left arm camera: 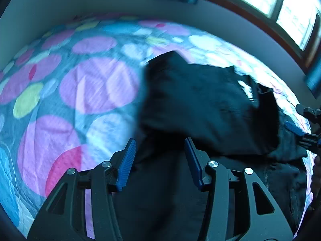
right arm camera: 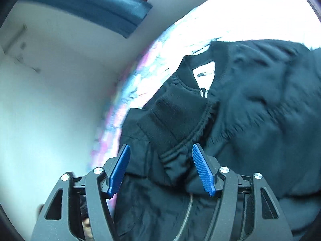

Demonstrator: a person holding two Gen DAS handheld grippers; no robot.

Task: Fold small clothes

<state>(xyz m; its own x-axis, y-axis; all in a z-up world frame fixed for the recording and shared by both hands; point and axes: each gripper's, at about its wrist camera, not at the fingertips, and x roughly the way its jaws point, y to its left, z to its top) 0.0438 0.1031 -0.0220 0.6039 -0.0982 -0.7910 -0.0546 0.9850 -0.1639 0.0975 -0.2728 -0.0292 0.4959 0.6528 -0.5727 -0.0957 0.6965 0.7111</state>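
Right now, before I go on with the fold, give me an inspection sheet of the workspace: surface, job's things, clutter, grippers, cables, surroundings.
Surface: bedspread with coloured circles, creased, bare on the left of the left wrist view.
Job's things: black jacket lying on it, partly folded over; ribbed cuff, collar label and zipper top showing.
Clutter: nothing seen.
Grippers: left gripper open over the dark fabric; right gripper open, cuff end between the pads, not pinched.
Cables: nothing seen for certain; a thin grey line under the right gripper, unclear.
Surroundings: pale wall, window, blue curtain.
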